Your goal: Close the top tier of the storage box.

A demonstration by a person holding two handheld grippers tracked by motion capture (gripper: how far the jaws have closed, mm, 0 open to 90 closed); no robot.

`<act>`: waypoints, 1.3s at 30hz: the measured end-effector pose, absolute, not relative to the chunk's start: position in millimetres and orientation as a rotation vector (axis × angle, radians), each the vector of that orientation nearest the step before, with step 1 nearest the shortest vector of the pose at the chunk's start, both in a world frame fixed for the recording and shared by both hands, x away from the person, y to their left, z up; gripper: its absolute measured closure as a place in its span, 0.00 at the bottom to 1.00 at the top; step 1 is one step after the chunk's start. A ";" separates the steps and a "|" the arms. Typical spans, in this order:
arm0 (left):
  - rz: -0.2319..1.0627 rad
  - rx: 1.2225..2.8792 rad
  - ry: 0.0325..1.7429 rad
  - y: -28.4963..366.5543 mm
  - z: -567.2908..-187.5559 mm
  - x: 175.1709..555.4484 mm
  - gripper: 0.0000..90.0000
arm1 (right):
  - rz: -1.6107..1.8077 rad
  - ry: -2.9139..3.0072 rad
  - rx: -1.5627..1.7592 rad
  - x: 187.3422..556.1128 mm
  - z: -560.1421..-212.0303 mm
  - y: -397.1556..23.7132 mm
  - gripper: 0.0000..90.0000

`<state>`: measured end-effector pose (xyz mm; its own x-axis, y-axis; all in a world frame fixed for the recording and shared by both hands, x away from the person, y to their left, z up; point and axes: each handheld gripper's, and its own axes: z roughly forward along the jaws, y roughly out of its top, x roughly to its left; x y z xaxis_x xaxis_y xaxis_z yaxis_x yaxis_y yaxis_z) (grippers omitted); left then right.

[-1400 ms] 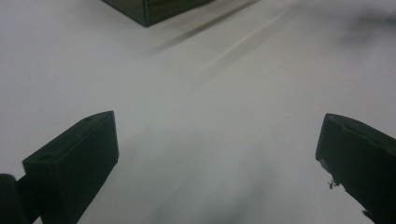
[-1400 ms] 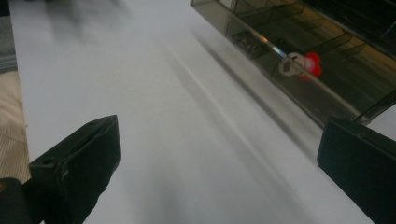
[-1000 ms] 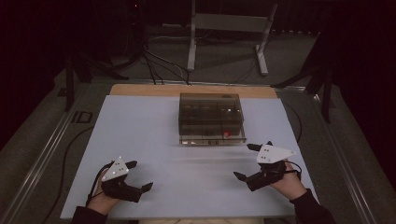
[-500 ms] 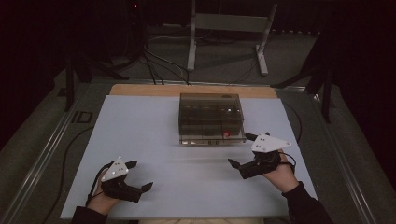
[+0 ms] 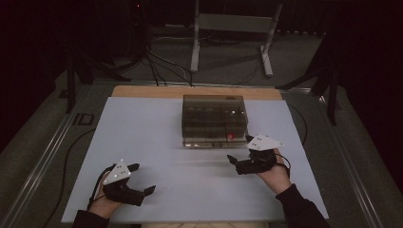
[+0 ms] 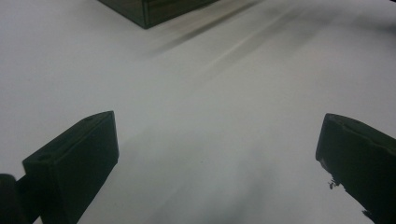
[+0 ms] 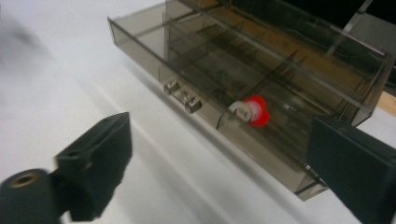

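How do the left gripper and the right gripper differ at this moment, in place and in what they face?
The left gripper sits near the table's front edge, far from the compartment box; the right gripper is close to the box's front right corner. The left faces mostly bare white tabletop; the right faces the box and its red item. Both are open and empty.

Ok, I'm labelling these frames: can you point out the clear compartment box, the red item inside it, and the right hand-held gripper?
clear compartment box (image 5: 214,111): high view, on its lid.
red item (image 7: 256,111): right gripper view, on its red body.
right hand-held gripper (image 5: 240,154): high view, midway between its fingertips.
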<state>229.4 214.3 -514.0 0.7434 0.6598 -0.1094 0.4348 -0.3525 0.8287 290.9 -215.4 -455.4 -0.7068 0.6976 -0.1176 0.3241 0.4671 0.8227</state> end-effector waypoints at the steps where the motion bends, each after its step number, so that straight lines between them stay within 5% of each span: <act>1: 0.302 2.003 0.829 214.3 -514.0 229.4 0.00 | 1.140 2.278 0.852 290.9 -455.4 -215.4 0.12; 22: 0.301 2.011 0.822 212.9 -514.6 228.8 0.00 | 1.026 2.382 0.859 294.5 -487.1 -204.1 0.56; 31: 0.301 2.013 0.822 212.9 -514.9 229.1 0.00 | 0.984 2.382 0.867 296.8 -489.0 -203.0 0.85; 39: 0.301 2.015 0.823 212.7 -515.0 229.1 0.00 | 0.972 2.374 0.862 299.1 -485.5 -201.7 0.97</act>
<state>229.1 212.7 -515.0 0.7477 0.6558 -0.1042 0.4342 -0.3641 0.8240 299.1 -201.7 -485.5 -0.7134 0.6841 -0.1521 0.3810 0.5607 0.7352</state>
